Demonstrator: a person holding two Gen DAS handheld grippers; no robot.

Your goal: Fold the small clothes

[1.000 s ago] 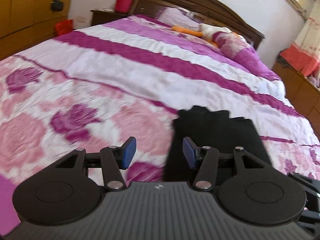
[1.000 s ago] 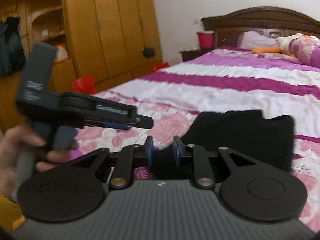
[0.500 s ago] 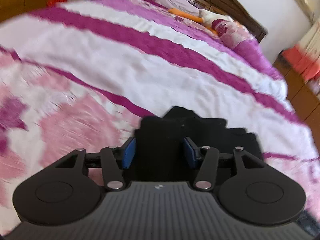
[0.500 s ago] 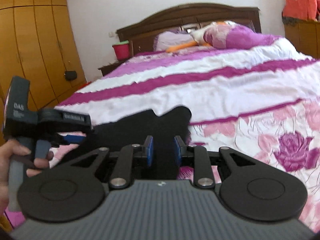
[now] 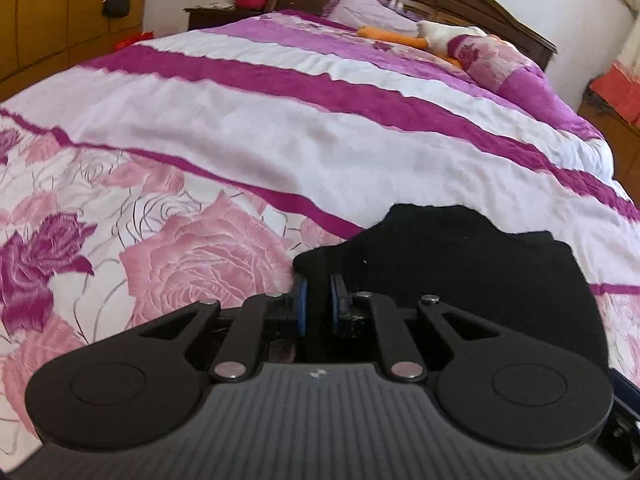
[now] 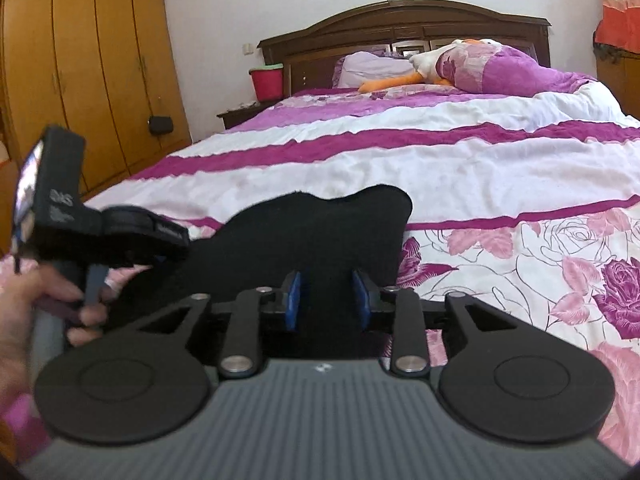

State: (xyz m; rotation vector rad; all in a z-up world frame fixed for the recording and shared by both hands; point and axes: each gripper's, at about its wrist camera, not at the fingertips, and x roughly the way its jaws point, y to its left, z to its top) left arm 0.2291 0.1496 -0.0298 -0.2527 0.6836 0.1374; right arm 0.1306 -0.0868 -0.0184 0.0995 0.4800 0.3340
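A small black garment (image 5: 460, 264) lies on the flowered bedspread (image 5: 200, 248) near the foot of the bed. My left gripper (image 5: 319, 300) is shut on the garment's near left corner, with black cloth pinched between the blue pads. In the right wrist view the same garment (image 6: 320, 232) lies in front of my right gripper (image 6: 326, 300), whose blue pads stand apart with black cloth between them. The left gripper (image 6: 120, 232) shows there at the left, held in a hand.
The bedspread (image 6: 480, 168) has white and magenta stripes further up. A pillow and a plush duck (image 6: 436, 60) lie by the dark wooden headboard (image 6: 400, 20). A red bucket (image 6: 266, 80) stands on a nightstand. A wooden wardrobe (image 6: 80, 60) lines the left wall.
My left gripper moved onto the garment's left corner and closed on it. My right gripper swung right along the garment's near edge and its jaws opened wider.
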